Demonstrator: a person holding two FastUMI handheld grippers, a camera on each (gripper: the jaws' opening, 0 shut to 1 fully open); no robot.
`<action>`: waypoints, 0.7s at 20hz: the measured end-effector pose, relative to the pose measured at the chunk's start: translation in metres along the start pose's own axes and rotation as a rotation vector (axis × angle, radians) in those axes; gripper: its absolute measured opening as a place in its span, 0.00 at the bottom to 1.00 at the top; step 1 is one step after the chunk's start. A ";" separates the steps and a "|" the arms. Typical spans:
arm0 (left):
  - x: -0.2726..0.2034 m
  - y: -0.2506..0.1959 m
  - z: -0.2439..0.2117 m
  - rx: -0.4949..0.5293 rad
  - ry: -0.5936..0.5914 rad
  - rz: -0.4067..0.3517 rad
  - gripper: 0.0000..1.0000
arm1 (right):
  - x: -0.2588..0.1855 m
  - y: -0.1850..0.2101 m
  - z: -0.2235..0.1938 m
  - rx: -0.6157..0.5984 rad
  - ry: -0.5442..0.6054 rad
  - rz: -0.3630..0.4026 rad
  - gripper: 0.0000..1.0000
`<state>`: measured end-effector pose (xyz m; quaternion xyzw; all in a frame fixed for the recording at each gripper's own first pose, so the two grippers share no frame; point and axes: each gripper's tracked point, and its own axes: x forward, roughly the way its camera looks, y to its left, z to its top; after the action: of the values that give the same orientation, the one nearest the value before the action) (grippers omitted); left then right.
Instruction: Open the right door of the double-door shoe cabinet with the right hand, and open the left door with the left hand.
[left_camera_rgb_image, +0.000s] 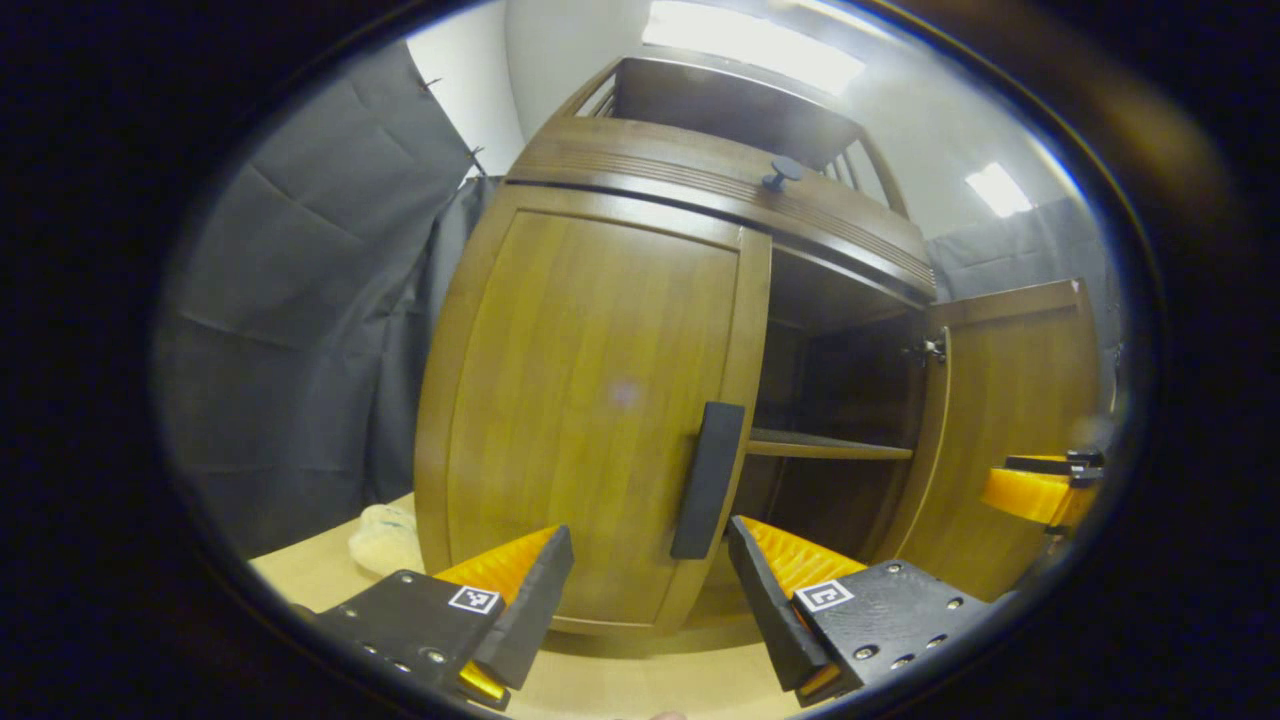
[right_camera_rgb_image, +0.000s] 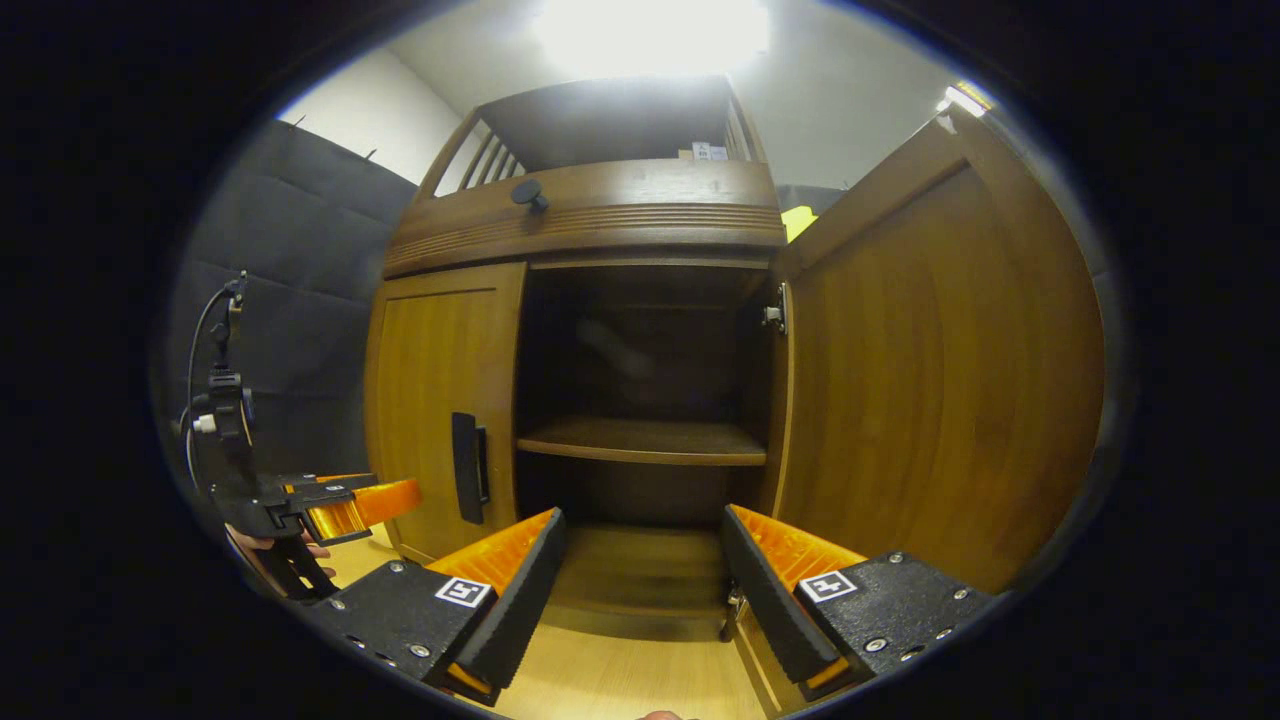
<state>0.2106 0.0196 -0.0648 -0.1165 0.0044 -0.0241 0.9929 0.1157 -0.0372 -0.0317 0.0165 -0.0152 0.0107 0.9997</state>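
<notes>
**Right door open, left door shut**

The wooden shoe cabinet (left_camera_rgb_image: 640, 190) stands on a light wooden floor. In the left gripper view, the left gripper (left_camera_rgb_image: 650, 585) has its fingers spread apart, empty, just in front of the closed left door (left_camera_rgb_image: 590, 400) and either side of its dark vertical handle (left_camera_rgb_image: 708, 478). The right door (right_camera_rgb_image: 940, 380) is swung wide, exposing a dark interior with one shelf (right_camera_rgb_image: 640, 440). In the right gripper view, the right gripper (right_camera_rgb_image: 640, 580) also sits with fingers apart, holding nothing, facing the open compartment. A round knob (right_camera_rgb_image: 528, 192) sits on the drawer band above.
</notes>
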 end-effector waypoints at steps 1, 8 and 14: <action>0.005 -0.001 -0.002 -0.001 0.006 -0.005 0.90 | 0.004 -0.002 0.001 0.007 -0.004 -0.004 0.96; 0.013 -0.004 0.002 0.035 0.004 -0.038 0.91 | 0.036 -0.009 -0.004 0.006 0.027 -0.021 0.96; 0.024 -0.020 -0.003 0.065 -0.005 -0.046 0.96 | 0.050 -0.009 0.004 0.022 0.014 -0.004 0.96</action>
<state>0.2339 -0.0017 -0.0628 -0.0844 -0.0013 -0.0470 0.9953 0.1654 -0.0458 -0.0265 0.0276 -0.0081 0.0092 0.9995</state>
